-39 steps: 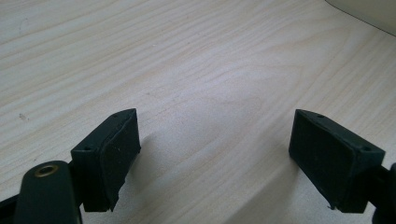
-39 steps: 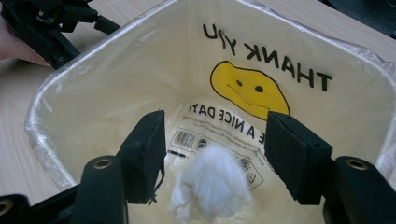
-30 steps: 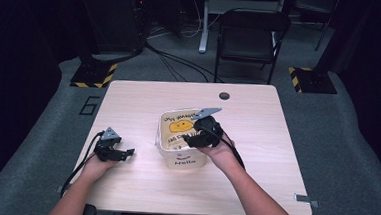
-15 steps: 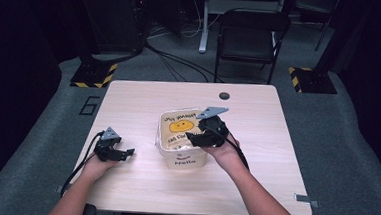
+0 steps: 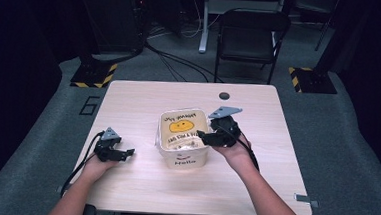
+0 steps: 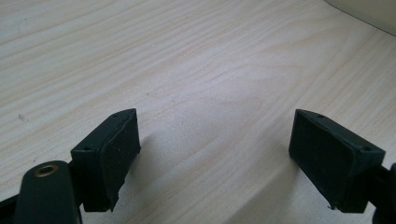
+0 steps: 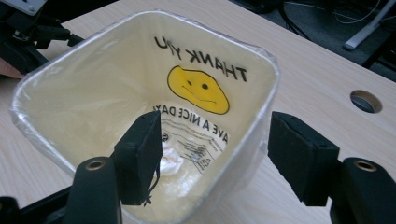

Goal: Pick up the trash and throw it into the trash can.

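Right gripper view: you're easing the right gripper off the bin wall. Jaws have been opening, now straddling the bag-lined rim w/o pinching, mid-table. Liner looks tucked. Left gripper resting wide open, nothing between.

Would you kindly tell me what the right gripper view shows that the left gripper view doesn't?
Right gripper view: the bag-lined inside of the bin with its smiley face, the hole in the tabletop, and the right gripper open astride the bin's wall, its jaws having just been opening. Left gripper view: the left gripper open over bare wood, nothing between its jaws. Both: the pale wooden table.
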Available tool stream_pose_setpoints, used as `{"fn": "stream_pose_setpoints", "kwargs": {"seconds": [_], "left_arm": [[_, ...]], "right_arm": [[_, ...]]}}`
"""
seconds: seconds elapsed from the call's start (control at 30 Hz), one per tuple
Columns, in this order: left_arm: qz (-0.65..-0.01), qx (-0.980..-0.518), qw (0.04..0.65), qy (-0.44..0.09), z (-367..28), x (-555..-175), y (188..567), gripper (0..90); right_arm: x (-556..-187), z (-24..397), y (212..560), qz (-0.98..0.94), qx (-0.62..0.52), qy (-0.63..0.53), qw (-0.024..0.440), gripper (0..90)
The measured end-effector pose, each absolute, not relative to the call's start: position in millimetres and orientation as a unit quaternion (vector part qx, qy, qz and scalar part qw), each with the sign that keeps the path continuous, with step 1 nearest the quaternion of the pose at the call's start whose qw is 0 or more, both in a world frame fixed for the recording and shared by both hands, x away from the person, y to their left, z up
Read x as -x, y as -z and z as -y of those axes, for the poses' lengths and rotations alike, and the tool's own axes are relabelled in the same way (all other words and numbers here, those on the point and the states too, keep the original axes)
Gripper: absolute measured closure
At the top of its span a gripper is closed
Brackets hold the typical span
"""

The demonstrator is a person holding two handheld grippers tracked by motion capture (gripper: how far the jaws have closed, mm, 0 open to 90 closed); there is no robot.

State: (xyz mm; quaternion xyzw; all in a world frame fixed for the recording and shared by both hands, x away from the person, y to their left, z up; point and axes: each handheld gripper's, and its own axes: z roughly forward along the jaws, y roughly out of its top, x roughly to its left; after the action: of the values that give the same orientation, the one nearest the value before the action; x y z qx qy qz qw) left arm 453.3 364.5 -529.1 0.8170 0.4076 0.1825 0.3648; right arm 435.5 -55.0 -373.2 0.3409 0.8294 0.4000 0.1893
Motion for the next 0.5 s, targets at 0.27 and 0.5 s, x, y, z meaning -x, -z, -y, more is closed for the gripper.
{"fn": "stream_pose_setpoints", "kwargs": {"seconds": [0.27,0.5], "left_arm": [[-0.408,-0.817,0.365,-0.182,-364,-453,529,16.4],[-0.407,-0.817,0.365,-0.183,-365,-453,529,16.4]], "right_arm": [[-435,79,374,-0.818,-0.362,-0.4,0.198,34.7],[-435,98,375,-0.807,-0.383,-0.401,0.203,34.7]]}}
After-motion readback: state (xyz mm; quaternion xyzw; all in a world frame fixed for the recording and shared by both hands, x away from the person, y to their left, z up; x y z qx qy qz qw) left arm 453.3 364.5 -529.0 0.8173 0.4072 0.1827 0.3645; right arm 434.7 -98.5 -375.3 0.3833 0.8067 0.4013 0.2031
